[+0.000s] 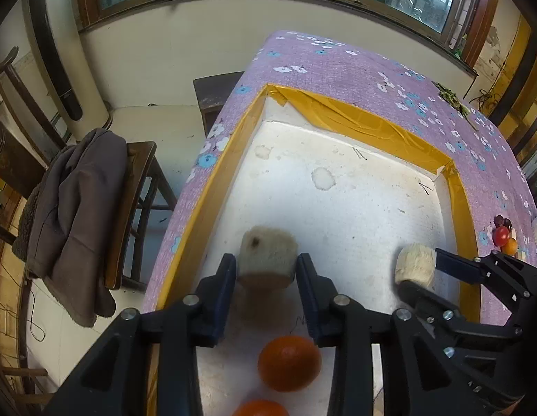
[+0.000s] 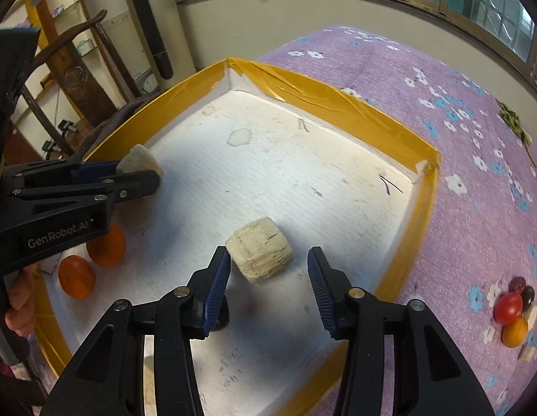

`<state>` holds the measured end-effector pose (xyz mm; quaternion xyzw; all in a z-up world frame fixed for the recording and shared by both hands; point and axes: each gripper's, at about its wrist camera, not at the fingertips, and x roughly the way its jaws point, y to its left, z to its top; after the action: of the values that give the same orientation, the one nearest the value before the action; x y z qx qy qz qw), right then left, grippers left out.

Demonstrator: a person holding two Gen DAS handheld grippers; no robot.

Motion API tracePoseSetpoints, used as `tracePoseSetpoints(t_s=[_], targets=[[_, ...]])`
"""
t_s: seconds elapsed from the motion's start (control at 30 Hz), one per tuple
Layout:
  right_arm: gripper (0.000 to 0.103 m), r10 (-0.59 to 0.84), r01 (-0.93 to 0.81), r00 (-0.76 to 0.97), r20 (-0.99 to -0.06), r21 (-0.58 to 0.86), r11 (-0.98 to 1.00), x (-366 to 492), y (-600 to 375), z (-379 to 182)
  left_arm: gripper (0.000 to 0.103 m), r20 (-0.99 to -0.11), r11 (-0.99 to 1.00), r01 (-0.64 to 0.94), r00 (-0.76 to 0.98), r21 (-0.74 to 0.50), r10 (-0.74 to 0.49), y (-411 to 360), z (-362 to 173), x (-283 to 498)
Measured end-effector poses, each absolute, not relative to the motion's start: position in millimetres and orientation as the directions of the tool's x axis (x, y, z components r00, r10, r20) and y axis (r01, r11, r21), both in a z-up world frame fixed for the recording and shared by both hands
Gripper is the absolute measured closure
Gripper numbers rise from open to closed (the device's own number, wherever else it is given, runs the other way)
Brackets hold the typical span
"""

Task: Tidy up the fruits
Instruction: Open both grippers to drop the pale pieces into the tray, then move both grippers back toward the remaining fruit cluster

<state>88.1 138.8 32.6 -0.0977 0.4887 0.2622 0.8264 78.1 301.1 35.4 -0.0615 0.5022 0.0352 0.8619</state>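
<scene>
Purple flowered cloth is covering the table under a row of windows, and a wooden chair with a grey jacket slung over it is standing off the table's left side. A white foam tray edged in yellow tape is sitting on the cloth.

Inside the tray two oranges are lying close together near the left wall. The left gripper is clenching a fuzzy beige block between its blue pads, just beyond the oranges. The right gripper is standing spread wide over the tray floor; a second beige block is lying at its left fingertip, well apart from the right one.

Out on the cloth, right of the tray, a small cluster of fruit is waiting: a red one, an orange one and darker ones touching each other. A green sprig is lying farther back.
</scene>
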Motion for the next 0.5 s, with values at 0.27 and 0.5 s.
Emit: tracePoseSetpoints(t_s=[0.27, 0.5], targets=[[0.057, 0.337, -0.524, 0.418, -0.844, 0.079, 0.848, 74, 127, 49, 0.048, -0.857, 0.982, -0.167, 0.516, -0.090, 0.009, 305, 42, 51], [0.055, 0.347, -0.526, 0.436, -0.830, 0.078, 0.847, 51, 110, 61, 0.035, -0.833, 0.977, -0.197, 0.551, -0.078, 0.045, 301, 54, 21]])
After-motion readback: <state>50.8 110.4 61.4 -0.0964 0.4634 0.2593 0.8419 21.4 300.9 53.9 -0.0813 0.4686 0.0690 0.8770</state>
